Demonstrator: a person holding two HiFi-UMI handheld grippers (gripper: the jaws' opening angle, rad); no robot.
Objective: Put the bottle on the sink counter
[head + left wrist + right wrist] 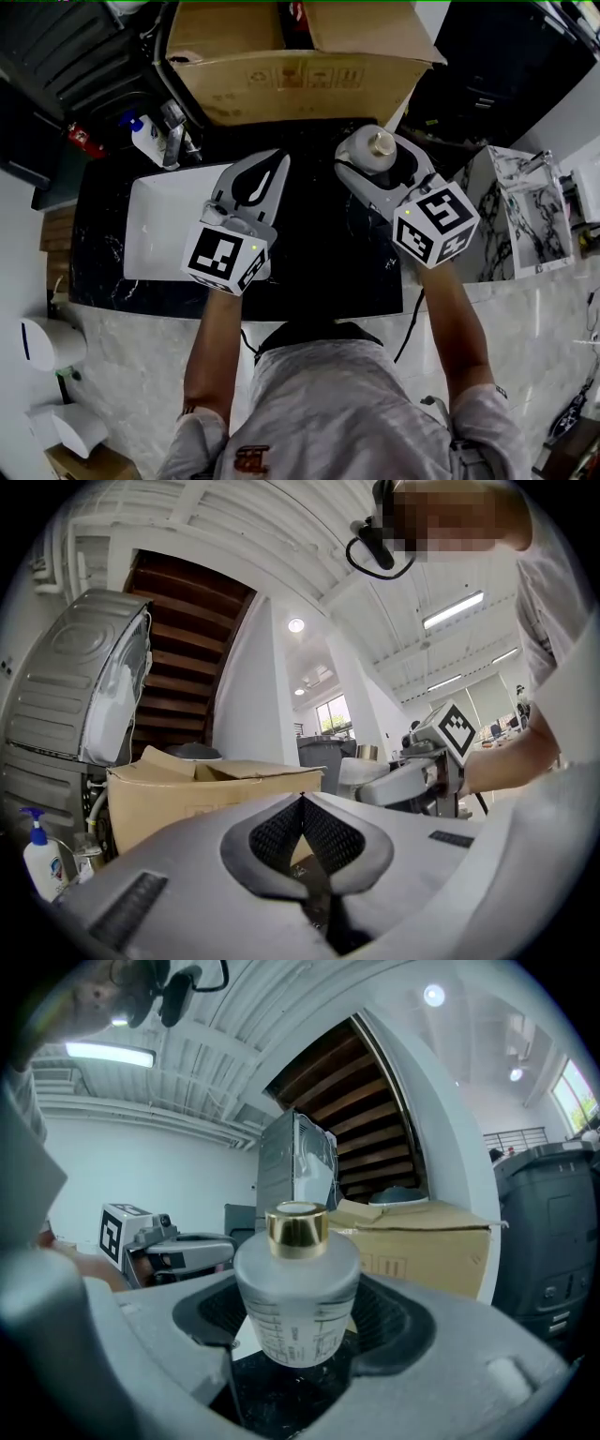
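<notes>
A frosted glass bottle (pixel 371 150) with a gold cap stands upright between the jaws of my right gripper (pixel 375 159), which is shut on it over the black sink counter (pixel 328 262). In the right gripper view the bottle (pixel 296 1302) fills the middle, with the dark padded fingers (pixel 394 1321) pressed against its sides; whether its base touches the counter I cannot tell. My left gripper (pixel 280 163) hovers to the left, beside the sink, with its jaws shut on nothing. Its tips meet in the left gripper view (pixel 302 801).
A white sink basin (pixel 159 230) lies at the left of the counter, with a faucet (pixel 174 131) and a blue-pump soap bottle (pixel 143 138) behind it. A large cardboard box (pixel 291 70) stands at the counter's back edge. Pale marble panels (pixel 530 206) lean at the right.
</notes>
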